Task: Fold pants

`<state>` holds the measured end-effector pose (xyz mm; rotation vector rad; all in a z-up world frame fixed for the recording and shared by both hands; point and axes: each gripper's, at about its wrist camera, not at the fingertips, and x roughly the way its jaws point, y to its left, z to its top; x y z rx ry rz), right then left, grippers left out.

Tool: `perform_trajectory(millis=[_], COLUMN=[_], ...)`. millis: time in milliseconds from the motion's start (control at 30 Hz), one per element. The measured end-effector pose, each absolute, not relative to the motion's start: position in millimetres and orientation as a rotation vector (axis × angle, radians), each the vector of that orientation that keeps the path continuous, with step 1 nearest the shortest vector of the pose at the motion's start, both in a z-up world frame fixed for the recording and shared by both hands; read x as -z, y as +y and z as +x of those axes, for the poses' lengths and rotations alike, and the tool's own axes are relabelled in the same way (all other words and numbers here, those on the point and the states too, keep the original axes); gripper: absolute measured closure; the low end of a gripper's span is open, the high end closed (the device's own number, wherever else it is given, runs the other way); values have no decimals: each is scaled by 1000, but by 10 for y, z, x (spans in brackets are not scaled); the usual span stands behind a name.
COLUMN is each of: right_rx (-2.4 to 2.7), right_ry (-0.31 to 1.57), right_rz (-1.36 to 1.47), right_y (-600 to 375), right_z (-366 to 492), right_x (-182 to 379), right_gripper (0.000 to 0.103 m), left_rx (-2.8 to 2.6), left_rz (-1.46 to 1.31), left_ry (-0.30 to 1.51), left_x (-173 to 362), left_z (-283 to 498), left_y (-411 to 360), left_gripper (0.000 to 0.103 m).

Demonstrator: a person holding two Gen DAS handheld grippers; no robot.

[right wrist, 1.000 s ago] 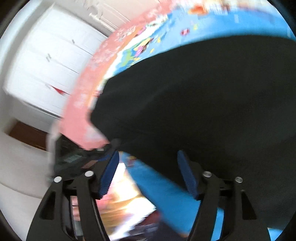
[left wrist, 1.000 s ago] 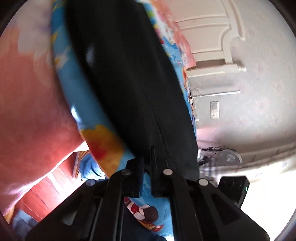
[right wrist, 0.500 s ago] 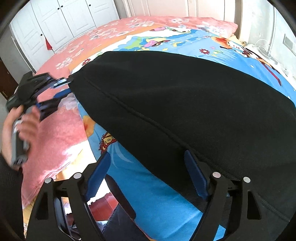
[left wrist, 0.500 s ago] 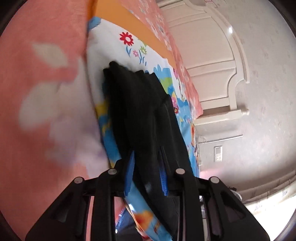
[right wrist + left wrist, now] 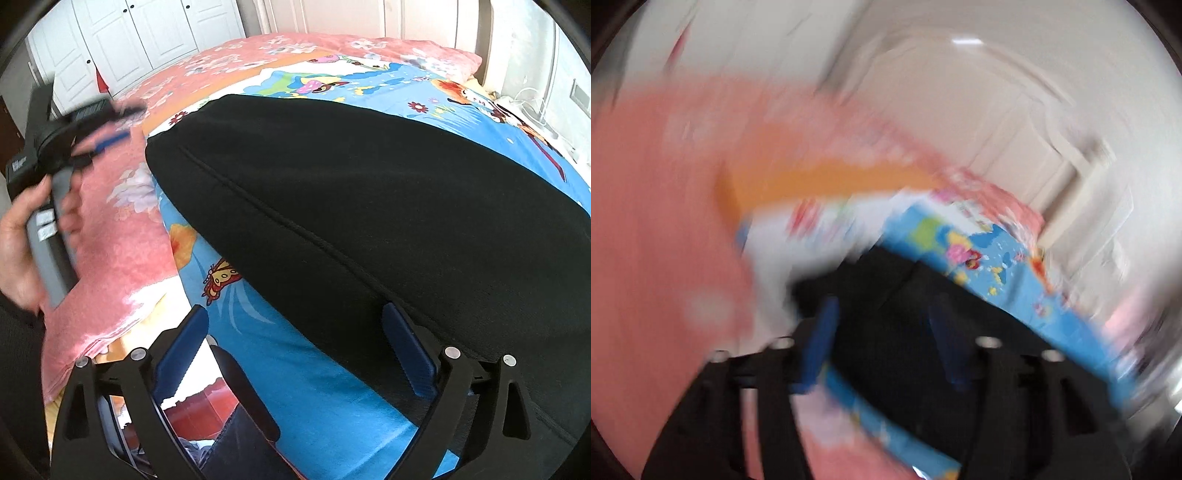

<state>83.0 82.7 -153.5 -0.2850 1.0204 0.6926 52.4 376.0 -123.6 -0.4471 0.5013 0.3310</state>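
Observation:
The black pants (image 5: 362, 206) lie flat on the bed, one long edge toward me. In the right wrist view my right gripper (image 5: 295, 350) is open and empty above the pants' near edge and the blue sheet (image 5: 295, 362). My left gripper (image 5: 110, 140) shows there at the left, held in a hand just off the pants' left end, open and blurred. The left wrist view is heavily blurred: my left gripper (image 5: 882, 343) is open with the pants (image 5: 897, 332) lying between and beyond its blue fingers (image 5: 820, 339), not gripped.
The bed has a blue cartoon sheet and a pink floral blanket (image 5: 122, 236) at the left. White wardrobe doors (image 5: 147, 37) stand behind. The bed's near edge and red wooden floor (image 5: 199, 410) are below my right gripper. A wall socket and cables (image 5: 535, 107) are at the far right.
My left gripper has let go of the pants' end and opened, swinging away fast. The pants have settled flat. My right gripper stays open and has shifted little.

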Motion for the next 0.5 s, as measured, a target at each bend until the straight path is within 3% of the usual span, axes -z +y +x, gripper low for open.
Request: perform_trajectory(millis=[67, 200, 367, 500], right_rx=[-687, -678, -597, -506], right_ry=[1022, 1019, 962, 927], right_rz=[-279, -239, -277, -307], right_y=[826, 783, 756, 785], right_z=[821, 829, 855, 918], right_x=[1517, 1423, 1320, 1301], right_gripper=[11, 11, 9, 8], left_rx=[-233, -149, -223, -343], left_rz=[-211, -25, -97, -324], left_ry=[540, 661, 805, 771], left_x=[1157, 1308, 1760, 1937], left_z=[854, 1459, 1909, 1647], left_y=[3440, 3176, 3559, 4094], left_gripper=[20, 20, 24, 22])
